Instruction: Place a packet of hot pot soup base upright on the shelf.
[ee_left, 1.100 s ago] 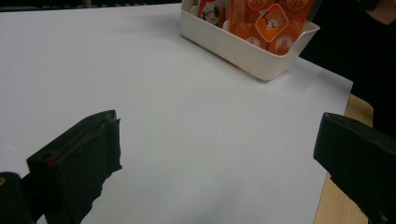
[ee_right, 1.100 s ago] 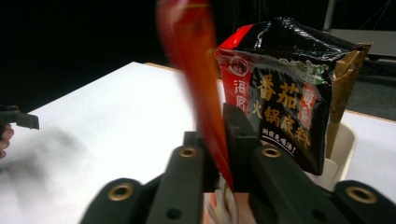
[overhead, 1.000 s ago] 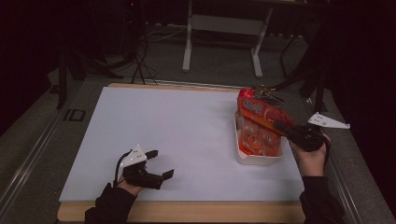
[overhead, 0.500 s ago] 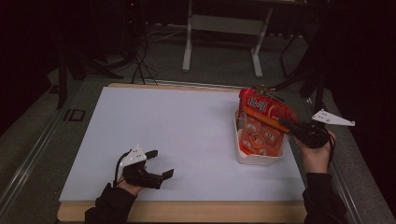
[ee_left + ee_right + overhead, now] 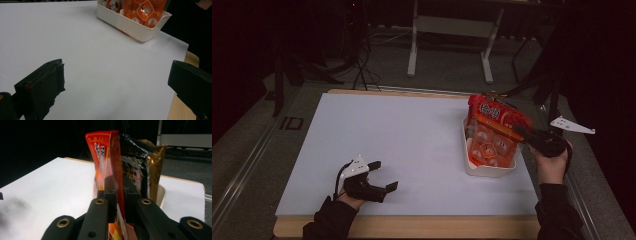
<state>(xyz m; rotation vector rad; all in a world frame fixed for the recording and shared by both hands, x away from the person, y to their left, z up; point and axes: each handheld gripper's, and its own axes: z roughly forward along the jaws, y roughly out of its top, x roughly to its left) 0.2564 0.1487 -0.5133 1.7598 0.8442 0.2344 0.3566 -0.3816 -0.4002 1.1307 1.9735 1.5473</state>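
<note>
red snack bag pinched over the white bin

the red snack bag carries large pale characters on its red band, seen in the high view and down its edge in the right gripper view; they are too blurred to read. below the band the pack is clear, showing orange round pieces with small white marks, also unreadable. the floor at about 9 o'clock of the table has the marking "id".

the right gripper reaches in from about 4 o'clock of the table, held level by the person's right hand, pointing toward 10 o'clock. its jaws are narrow, pressed on the bag's edge; they have just been easing apart a little with the bag between them. the bag stands tilted, its lower part inside the white bin, which sits on the white sheet at the table's 3 o'clock side.

the left gripper rests low at about 7 o'clock of the sheet, the left hand and dark sleeve behind it, pointing toward 3 o'clock. its jaws stand wide apart with bare sheet between them; in the left gripper view the bin lies at 1 o'clock, well apart.

count: two grippers, one bin. in the right gripper view three packs stand side by side: the red one, a black one and a gold one.
</note>
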